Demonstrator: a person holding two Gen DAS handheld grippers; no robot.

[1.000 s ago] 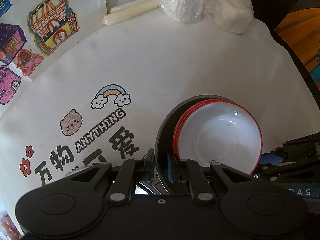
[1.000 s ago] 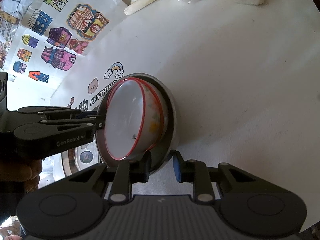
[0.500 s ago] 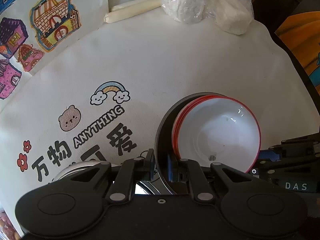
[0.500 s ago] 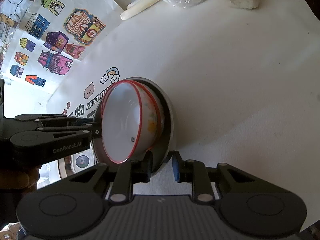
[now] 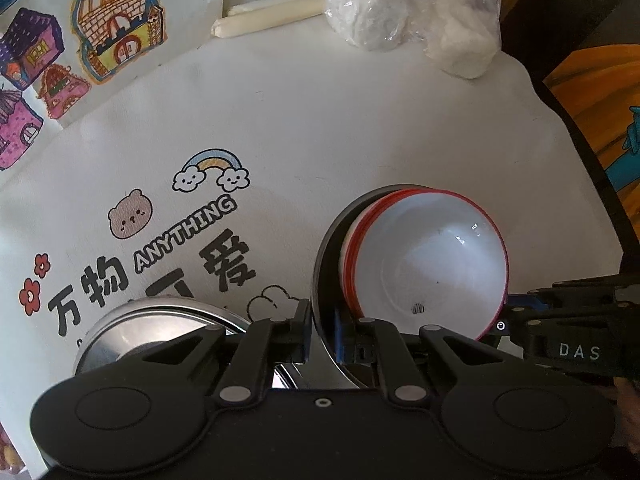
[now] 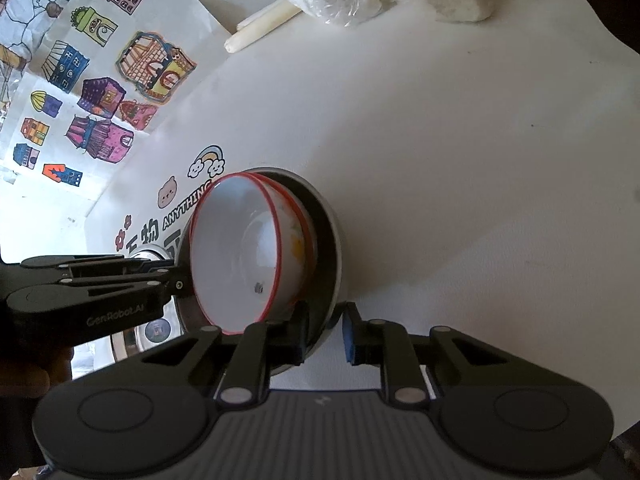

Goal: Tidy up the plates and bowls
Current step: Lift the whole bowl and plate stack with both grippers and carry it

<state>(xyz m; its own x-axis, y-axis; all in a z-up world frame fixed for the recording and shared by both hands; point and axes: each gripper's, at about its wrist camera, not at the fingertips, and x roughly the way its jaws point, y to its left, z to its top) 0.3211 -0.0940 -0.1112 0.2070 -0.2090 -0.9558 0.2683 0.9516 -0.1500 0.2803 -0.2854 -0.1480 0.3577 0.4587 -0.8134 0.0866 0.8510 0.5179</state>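
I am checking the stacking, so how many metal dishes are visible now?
2. The tilted metal dish holds the red-rimmed bowls. The flat metal dish lies on the tablecloth, partly hidden by the left gripper; others may be hidden under it.

Upper frame: I see a plastic bag of white lumps (image 5: 412,4), beside it a cream roll (image 5: 272,16); upper left, house drawings (image 5: 116,24).

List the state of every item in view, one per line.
Left gripper: shut on the pan rim.
Right gripper: shut on the pan rim.
Pan: held tilted off the cloth, bowls inside.
Bowls: nested, red-rimmed, empty, tipped with the pan.
Steel plate: flat on the cloth.
Plastic bag: closed, lying at the far edge.
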